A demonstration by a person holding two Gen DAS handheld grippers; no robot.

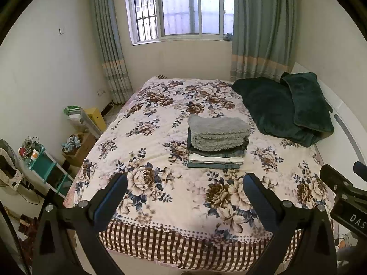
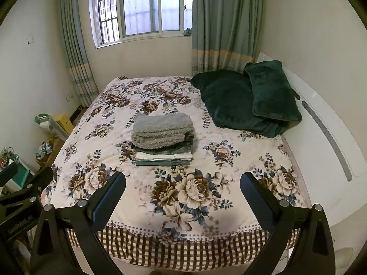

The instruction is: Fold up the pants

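Note:
A stack of folded pants (image 1: 218, 145) (image 2: 163, 141) sits near the middle of the bed, a fluffy grey pair (image 1: 218, 131) (image 2: 161, 128) on top, with denim and white pairs under it. My left gripper (image 1: 184, 191) is open above the bed's near edge, well short of the stack, nothing between its fingers. My right gripper (image 2: 183, 189) is open too, likewise back from the stack and empty. The right gripper (image 1: 344, 190) shows at the right edge of the left wrist view, and the left gripper (image 2: 23, 183) at the left edge of the right wrist view.
The bed has a floral cover (image 1: 160, 119) (image 2: 229, 160) with a checked skirt. Dark green pillows (image 1: 286, 110) (image 2: 247, 100) lie at the right by a white headboard (image 2: 325, 137). Boxes and a teal shelf (image 1: 43, 165) crowd the floor at the left. A curtained window (image 1: 183, 6) is behind.

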